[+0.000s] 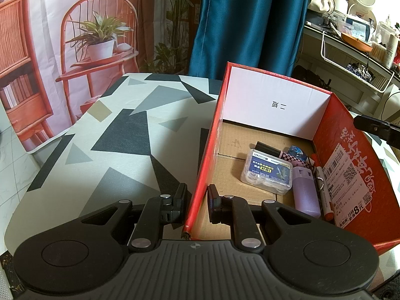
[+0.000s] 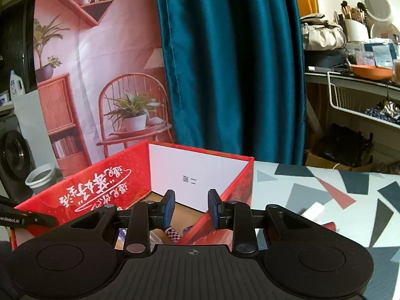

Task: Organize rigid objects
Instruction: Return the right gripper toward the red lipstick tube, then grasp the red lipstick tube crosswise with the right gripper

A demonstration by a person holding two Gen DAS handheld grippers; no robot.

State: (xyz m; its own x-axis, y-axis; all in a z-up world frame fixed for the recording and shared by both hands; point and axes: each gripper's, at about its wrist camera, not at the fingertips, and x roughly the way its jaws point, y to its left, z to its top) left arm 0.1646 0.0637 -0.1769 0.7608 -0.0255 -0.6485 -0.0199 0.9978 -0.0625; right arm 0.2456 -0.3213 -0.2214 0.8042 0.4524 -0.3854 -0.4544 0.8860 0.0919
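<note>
— On the tabletop (image 1: 120,135), what sits where?
— Its patterned cover of grey and black shapes carries a red box (image 1: 345,155) along its right side, open at the top, with a white panel on the far inner wall.
— And the left gripper (image 1: 197,206)?
— Its jaws are clamped on the box's near left wall, one finger outside, one inside.
— What lies in the box?
— At the near right corner of its cardboard floor: a clear plastic case (image 1: 267,172) with a blue label, a lilac container (image 1: 306,192) just beside it, a marker with an orange cap (image 1: 325,192) against the right wall, and a checkered pen (image 1: 275,151) behind the case.
— The right gripper (image 2: 191,206)?
— It hangs over the box's other long wall, jaws narrowly apart with nothing pressed between them; the checkered pen shows below.
</note>
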